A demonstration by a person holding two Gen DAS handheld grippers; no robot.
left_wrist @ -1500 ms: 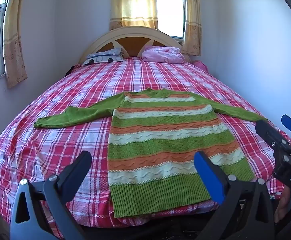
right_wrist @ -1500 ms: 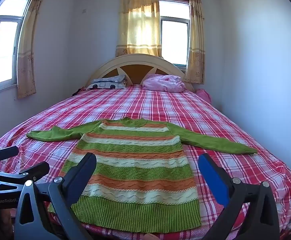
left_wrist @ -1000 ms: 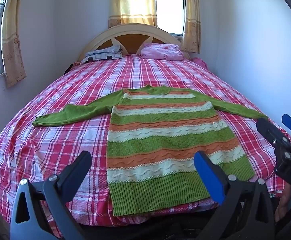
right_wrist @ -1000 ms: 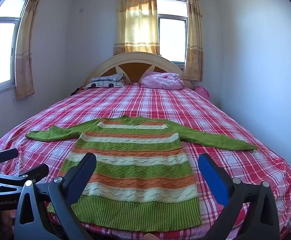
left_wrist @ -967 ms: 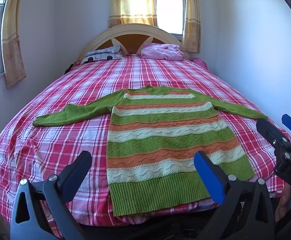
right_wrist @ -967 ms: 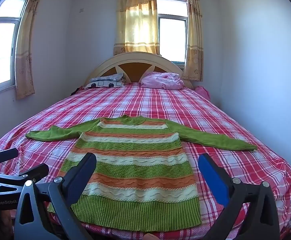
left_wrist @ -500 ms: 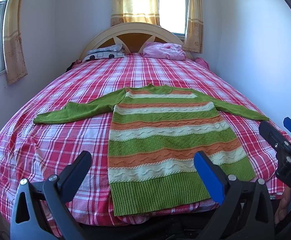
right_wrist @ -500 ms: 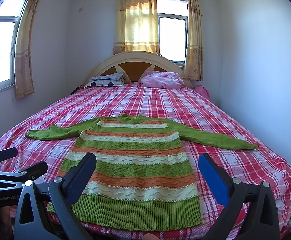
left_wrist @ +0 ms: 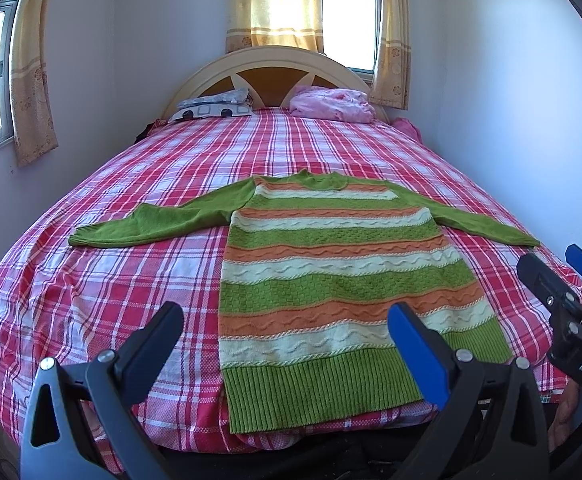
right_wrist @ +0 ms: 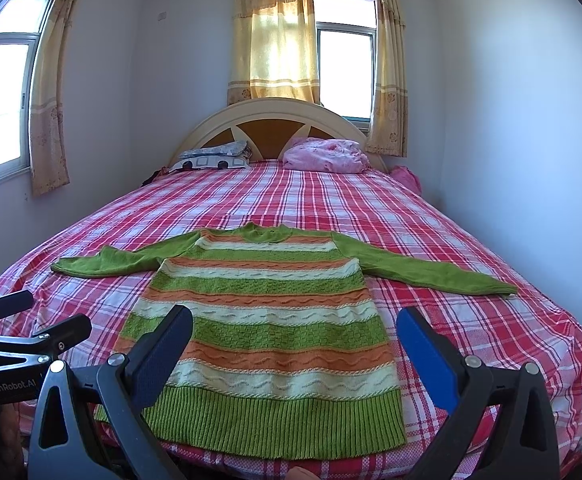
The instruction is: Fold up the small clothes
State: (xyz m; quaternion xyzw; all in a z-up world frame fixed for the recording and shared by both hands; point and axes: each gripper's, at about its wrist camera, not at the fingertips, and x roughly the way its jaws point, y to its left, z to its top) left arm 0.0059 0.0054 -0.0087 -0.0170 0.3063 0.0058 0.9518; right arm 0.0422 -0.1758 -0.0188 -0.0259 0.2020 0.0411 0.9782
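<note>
My left gripper and my right gripper both hung at the foot of the bed, jaws spread wide and holding nothing. Over the last second or so little had changed: my left view had crept slightly closer and lower, while the sweater had not shifted, so I judged the folding had not yet begun. The sweater lay flat, hem nearest me at the mattress edge, striped body running away, both green sleeves stretched out sideways, collar farthest. In the left view my other gripper's fingers showed at the right edge, apart from the right sleeve. Nothing lay on the plaid sheet between me and the garment. Beyond it were a patterned pillow, a pink bundle, the curved headboard, then curtained windows.
</note>
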